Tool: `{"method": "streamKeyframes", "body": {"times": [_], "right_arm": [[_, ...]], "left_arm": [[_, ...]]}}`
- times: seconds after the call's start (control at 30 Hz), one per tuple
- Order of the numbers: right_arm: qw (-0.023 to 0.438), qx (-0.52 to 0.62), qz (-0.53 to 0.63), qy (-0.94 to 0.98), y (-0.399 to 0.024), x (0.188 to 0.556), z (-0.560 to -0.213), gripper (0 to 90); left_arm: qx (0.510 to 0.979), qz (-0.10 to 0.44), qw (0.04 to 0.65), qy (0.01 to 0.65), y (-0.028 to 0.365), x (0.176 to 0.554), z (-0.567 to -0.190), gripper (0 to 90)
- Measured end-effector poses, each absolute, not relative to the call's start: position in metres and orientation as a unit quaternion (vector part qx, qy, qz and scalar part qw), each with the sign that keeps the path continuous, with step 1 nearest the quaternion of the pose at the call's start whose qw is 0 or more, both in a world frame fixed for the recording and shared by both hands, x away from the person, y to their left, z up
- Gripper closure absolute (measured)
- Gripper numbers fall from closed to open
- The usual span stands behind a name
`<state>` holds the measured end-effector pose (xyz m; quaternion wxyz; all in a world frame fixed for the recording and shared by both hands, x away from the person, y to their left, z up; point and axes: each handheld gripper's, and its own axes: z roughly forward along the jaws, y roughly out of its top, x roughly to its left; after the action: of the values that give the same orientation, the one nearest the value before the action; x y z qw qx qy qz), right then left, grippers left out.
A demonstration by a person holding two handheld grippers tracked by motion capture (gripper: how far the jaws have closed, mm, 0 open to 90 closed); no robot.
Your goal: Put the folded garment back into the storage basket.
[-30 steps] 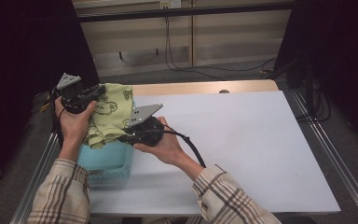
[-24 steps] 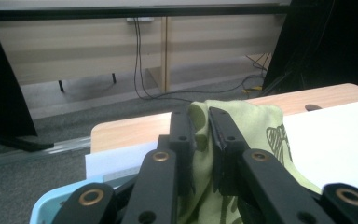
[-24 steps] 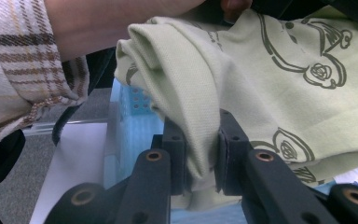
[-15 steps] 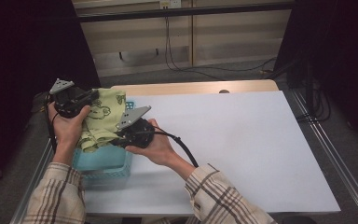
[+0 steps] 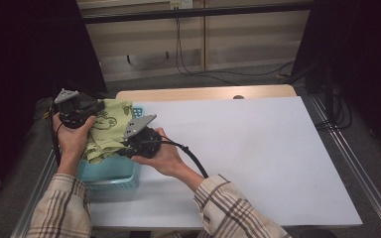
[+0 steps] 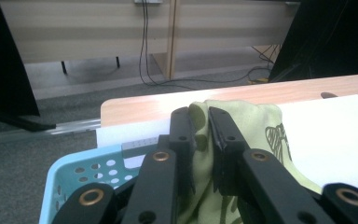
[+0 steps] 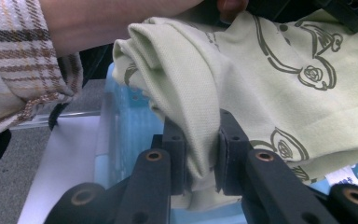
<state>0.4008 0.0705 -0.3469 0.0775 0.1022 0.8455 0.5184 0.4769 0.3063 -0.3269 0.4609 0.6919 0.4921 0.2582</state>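
A pale green cloth (image 5: 108, 130) printed with dark line drawings hangs between my two grippers over a light blue perforated basket (image 5: 110, 179) at the table's left edge. My left gripper (image 5: 95, 108) is shut on the cloth's far edge; in the left gripper view the fabric (image 6: 242, 122) is pinched between the black jaws (image 6: 202, 127). My right gripper (image 5: 125, 147) is shut on a bunched fold of the cloth (image 7: 191, 102) near the basket's right side, its jaws (image 7: 199, 154) pressed on the fabric. The basket's blue wall (image 7: 135, 126) lies right beneath.
A white sheet (image 5: 258, 153) covers the wooden table (image 5: 203, 93) to the right of the basket. The basket's rim (image 6: 74, 165) sits at the table's left edge, beside a metal rail (image 5: 44, 173). Cables (image 5: 188, 59) trail across the floor beyond the table.
Both hands have carried the cloth leftward and lower, bringing it down over the blue basket. Both grips stay shut on it.
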Motion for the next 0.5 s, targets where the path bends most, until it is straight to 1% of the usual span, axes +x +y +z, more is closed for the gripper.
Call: {"method": "streamKeyframes", "body": {"times": [0.13,0.17,0.23,0.27,0.33,0.5], "right_arm": [[0.072,0.106,0.517,0.847,0.074,0.405,-0.353,77.5],[0.072,0.103,0.515,0.848,0.075,0.405,-0.354,77.5],[0.072,0.103,0.514,0.848,0.075,0.406,-0.356,77.5],[0.071,0.101,0.514,0.849,0.077,0.406,-0.358,77.6],[0.069,0.102,0.51,0.851,0.077,0.405,-0.361,77.5],[0.059,0.109,0.508,0.852,0.079,0.406,-0.368,77.5]], "left_arm": [[0.692,0.265,0.458,0.49,0.306,0.48,-0.332,80.9],[0.698,0.257,0.452,0.492,0.306,0.479,-0.334,80.9],[0.699,0.258,0.449,0.493,0.307,0.48,-0.336,80.9],[0.692,0.25,0.457,0.5,0.308,0.479,-0.34,80.9],[0.697,0.257,0.451,0.494,0.31,0.48,-0.343,80.9],[0.7,0.253,0.447,0.497,0.311,0.479,-0.348,80.8]]}}
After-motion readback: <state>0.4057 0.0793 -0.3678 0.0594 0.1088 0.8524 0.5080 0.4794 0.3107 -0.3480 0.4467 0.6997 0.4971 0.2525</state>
